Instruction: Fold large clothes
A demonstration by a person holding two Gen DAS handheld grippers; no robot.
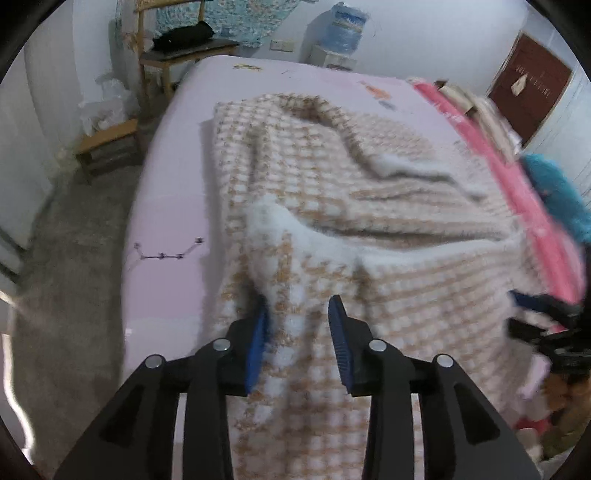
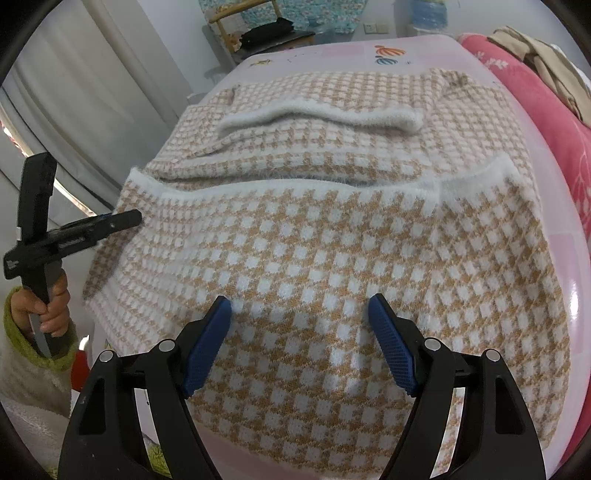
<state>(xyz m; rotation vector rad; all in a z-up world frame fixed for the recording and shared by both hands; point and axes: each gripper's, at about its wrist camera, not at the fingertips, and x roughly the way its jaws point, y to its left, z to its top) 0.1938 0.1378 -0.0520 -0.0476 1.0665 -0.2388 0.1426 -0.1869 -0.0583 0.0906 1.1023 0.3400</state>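
Note:
A large fuzzy sweater [image 2: 314, 229] in a tan and white check with white trim lies folded on the pink bed sheet [image 2: 332, 55]. It also fills the left wrist view [image 1: 369, 206]. My left gripper [image 1: 299, 306] is open just above the sweater's near left edge, and shows from the side in the right wrist view [image 2: 122, 221]. My right gripper [image 2: 299, 306] is open over the sweater's near half, nothing between its blue pads [image 2: 391, 343]. It shows at the right edge of the left wrist view [image 1: 524, 299].
A pink quilt [image 2: 546, 110] with beige clothes on it lies along the right of the bed. A wooden chair [image 1: 177, 51] with a black item, a low wooden stool [image 1: 107, 147] and a water dispenser [image 1: 343, 33] stand beyond the bed. Grey floor [image 1: 66, 258] lies left.

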